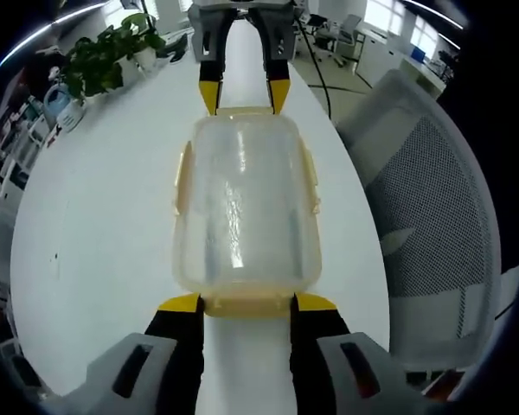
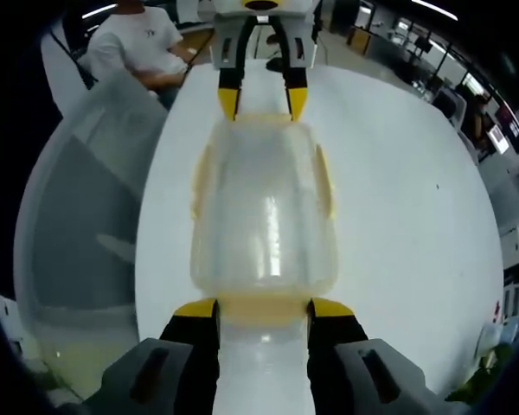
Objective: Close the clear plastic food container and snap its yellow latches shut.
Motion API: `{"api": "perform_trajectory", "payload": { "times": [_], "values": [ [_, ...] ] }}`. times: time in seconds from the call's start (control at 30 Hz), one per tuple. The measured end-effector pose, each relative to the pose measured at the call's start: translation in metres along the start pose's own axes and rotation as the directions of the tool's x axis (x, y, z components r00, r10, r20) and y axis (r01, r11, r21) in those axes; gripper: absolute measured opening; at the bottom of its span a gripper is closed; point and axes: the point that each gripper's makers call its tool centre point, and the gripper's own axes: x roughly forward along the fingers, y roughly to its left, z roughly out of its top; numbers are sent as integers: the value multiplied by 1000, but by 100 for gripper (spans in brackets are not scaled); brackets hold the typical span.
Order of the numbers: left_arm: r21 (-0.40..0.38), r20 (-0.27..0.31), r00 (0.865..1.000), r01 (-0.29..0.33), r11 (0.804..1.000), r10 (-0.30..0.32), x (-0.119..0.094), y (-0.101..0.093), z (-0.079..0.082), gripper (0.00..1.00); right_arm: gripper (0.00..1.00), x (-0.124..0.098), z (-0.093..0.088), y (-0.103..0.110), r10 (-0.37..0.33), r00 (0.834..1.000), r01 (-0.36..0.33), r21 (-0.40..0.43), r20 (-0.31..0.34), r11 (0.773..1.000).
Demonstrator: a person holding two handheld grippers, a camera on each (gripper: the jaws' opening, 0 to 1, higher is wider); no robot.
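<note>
While your left gripper [image 1: 246, 304] straddles the near yellow latch [image 1: 247, 305] with jaws apart, the clear container [image 1: 246, 206] lies lengthwise mid-desk [image 1: 104, 225] — your right gripper [image 1: 244, 97] brackets its far end, also spread, gripping nothing — mesh chair [image 1: 432, 207] along the desk's edge.

Setting: open-plan office. Evidence: long white bench [image 1: 112, 225]; grey mesh-backed office chair [image 1: 432, 207] beside it; potted green plant [image 1: 112, 52] at the far end; desks with monitors [image 2: 489, 108] behind; ceiling strip lights [image 1: 69, 17]; seated person [image 2: 134, 43] in white shirt.
</note>
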Motion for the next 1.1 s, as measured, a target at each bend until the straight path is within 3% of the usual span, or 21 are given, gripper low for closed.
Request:
{"api": "perform_trajectory", "payload": {
  "times": [1.1],
  "values": [
    [2, 12, 1000, 16, 1000, -16, 21, 2, 36, 37, 38, -11, -42, -1, 6, 1000, -6, 14, -25, 1000]
  ]
}}
